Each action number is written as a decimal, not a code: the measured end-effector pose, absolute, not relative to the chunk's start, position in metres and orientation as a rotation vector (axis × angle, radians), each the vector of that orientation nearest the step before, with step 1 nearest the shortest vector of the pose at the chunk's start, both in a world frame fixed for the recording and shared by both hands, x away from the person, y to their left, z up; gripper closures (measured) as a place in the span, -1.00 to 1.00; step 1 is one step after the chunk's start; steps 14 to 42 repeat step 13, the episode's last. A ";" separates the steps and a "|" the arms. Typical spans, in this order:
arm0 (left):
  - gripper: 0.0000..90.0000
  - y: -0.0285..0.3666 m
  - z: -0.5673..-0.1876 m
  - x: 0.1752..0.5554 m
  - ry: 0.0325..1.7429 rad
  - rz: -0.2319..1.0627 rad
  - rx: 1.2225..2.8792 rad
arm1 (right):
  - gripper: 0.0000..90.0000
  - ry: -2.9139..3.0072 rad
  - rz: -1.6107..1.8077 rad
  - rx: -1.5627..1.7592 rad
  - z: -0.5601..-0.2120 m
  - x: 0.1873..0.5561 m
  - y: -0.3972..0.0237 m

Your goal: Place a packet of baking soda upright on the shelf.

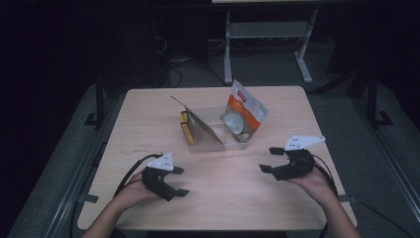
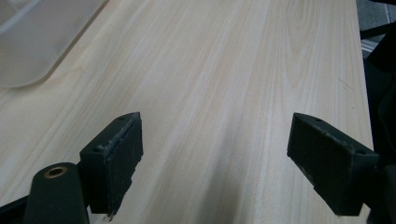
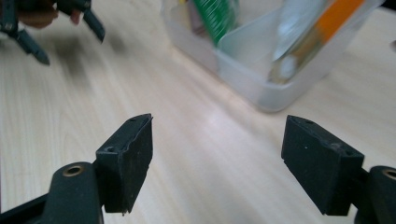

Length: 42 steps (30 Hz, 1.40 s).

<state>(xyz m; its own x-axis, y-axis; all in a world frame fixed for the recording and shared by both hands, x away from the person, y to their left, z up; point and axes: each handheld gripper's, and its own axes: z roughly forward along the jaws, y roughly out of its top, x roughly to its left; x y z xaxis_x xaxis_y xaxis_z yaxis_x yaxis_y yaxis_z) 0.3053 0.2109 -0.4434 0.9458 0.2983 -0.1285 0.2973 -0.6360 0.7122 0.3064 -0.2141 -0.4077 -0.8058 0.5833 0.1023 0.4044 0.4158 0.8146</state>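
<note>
A clear plastic bin stands at the middle of the wooden table. It holds an orange and white pouch leaning at its right, a flat green packet slanting across its left, and a yellow packet. My left gripper rests low at the front left, open, with only bare wood between its fingers. My right gripper hovers at the front right, open and empty, pointing toward the bin, with its fingers over bare wood. The left gripper appears blurred in the right gripper view.
A corner of the bin shows at the upper left of the left gripper view. Beyond the table's far edge stand the grey metal legs of a frame and dark floor. The table's right edge runs close to the left gripper's far jaw.
</note>
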 end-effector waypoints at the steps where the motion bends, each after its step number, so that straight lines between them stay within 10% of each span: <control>1: -0.60 0.211 -0.444 0.306 0.411 0.001 2.303 | -0.45 2.491 1.341 0.864 -0.413 0.304 -0.211; 42: -0.61 0.209 -0.448 0.306 0.405 0.011 2.314 | -0.46 2.582 1.234 0.780 -0.430 0.298 -0.194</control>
